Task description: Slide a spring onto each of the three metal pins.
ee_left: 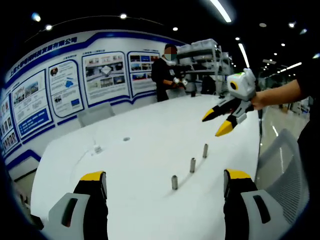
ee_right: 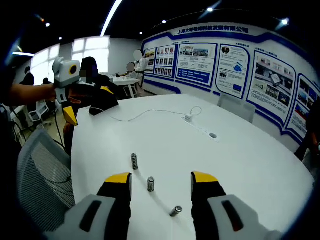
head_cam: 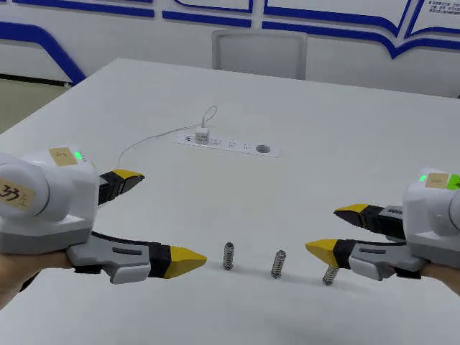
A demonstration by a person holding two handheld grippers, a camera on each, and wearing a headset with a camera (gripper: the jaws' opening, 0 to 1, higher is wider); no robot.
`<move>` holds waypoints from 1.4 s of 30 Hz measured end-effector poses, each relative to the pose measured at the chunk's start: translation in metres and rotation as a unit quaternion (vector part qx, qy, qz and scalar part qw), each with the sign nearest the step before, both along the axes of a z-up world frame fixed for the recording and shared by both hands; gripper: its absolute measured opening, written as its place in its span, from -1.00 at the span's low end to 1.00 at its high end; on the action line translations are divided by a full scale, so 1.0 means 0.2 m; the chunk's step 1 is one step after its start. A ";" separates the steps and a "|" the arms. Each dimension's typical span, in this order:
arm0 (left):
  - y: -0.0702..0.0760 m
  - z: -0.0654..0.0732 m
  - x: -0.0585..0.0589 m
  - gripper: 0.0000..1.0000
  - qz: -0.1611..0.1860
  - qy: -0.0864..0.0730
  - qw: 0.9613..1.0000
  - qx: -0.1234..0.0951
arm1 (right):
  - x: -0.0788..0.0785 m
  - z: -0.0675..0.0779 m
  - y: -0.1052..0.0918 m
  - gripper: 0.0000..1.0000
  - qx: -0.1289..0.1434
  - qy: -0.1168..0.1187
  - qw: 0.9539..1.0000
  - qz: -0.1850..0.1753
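Both grippers open and empty over three springs, and the last one looks unseated.

At 8 o'clock in the head view the left gripper (head_cam: 172, 215) is spread wide, with nothing between its jaws. At 4 o'clock the right gripper (head_cam: 322, 228) is parted more narrowly, also empty, its lower tip just beside the right spring (head_cam: 330, 274). A row is seen at 6 o'clock on the desk (head_cam: 287, 93): the left spring (head_cam: 228, 256) and middle spring (head_cam: 278, 264) stand upright, apparently seated, though the pins cannot be made out inside the coils. The right spring leans hard over, almost laid down in the right gripper view. That one is judged the step in hand: a narrow pinch on its coils is called for, then it is to be righted and lowered straight onto its pin.
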State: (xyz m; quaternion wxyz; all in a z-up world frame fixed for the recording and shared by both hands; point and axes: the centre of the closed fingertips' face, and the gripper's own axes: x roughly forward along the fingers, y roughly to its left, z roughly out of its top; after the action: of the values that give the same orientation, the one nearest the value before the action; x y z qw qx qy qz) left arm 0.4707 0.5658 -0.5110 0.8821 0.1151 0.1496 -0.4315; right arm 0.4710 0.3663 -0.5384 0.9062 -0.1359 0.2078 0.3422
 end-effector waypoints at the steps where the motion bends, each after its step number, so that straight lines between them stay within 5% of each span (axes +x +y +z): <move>1: 0.00 0.00 0.00 0.99 0.001 0.001 1.000 -0.001 | 0.00 0.00 -0.02 -0.01 0.003 -0.002 1.000 -0.006; 3: -0.01 0.00 -0.01 1.00 0.000 0.011 1.000 -0.013 | -0.02 0.01 -0.05 0.04 0.015 -0.003 1.000 -0.021; 11: -0.01 0.01 -0.01 1.00 0.010 0.007 1.000 -0.025 | -0.08 -0.01 -0.24 0.12 0.066 -0.005 0.993 -0.095; 19: -0.01 -0.03 -0.03 1.00 0.020 0.005 0.999 -0.039 | -0.14 0.01 -0.30 0.24 0.113 -0.020 0.985 -0.128; 22: 0.00 -0.05 -0.02 1.00 0.034 0.004 0.998 -0.045 | -0.16 -0.02 -0.31 0.27 0.118 -0.019 0.984 -0.135; 24: 0.00 -0.05 -0.01 1.00 0.051 0.013 0.996 -0.078 | -0.18 -0.04 -0.30 0.27 0.125 -0.023 0.983 -0.133; 42: 0.00 -0.18 -0.06 1.00 0.067 0.029 0.994 -0.078 | -0.24 -0.17 -0.31 0.34 0.149 -0.004 0.976 -0.157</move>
State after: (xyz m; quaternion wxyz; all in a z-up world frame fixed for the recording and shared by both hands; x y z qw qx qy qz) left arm 0.4580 0.5658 -0.5463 0.9105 0.0227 0.1482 -0.3853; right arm 0.4230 0.3045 -0.5727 0.9594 0.0332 0.1698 0.2226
